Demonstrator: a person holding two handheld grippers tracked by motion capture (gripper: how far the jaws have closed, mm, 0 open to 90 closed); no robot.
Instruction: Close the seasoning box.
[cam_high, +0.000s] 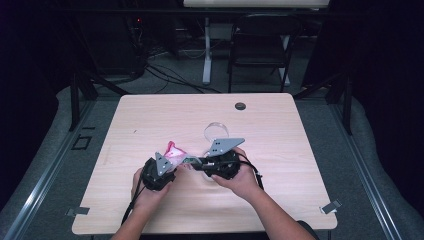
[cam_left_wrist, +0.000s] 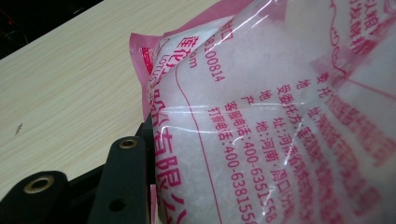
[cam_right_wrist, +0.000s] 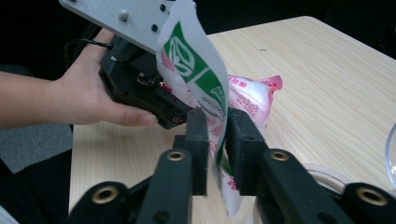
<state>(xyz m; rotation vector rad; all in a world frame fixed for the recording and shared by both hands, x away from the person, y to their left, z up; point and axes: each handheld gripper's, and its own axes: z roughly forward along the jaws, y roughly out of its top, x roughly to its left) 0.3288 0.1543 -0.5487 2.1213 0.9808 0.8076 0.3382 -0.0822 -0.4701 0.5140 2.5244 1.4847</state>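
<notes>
A clear bag of white granules with pink print (cam_high: 175, 149) is held up over the table (cam_high: 150, 115) between both grippers. My left gripper (cam_high: 170, 160) is shut on the bag (cam_left_wrist: 280, 116); one of its black fingers (cam_left_wrist: 123, 182) lies against the bag's side, and the other is hidden behind it. My right gripper (cam_high: 194, 161) reaches in from the right. Its jaws (cam_right_wrist: 219, 140) stand close on either side of the bag's thin green-printed edge (cam_right_wrist: 196, 70), with a narrow gap still showing at one pad. The left gripper (cam_right_wrist: 180, 116) and its hand show beyond.
A clear ring (cam_high: 216, 131) lies on the table just beyond the grippers. A small dark round cap (cam_high: 240, 106) sits near the far edge. A folding chair (cam_high: 260, 45) and cables stand past the table. Metal clips (cam_high: 331, 206) mark the near corners.
</notes>
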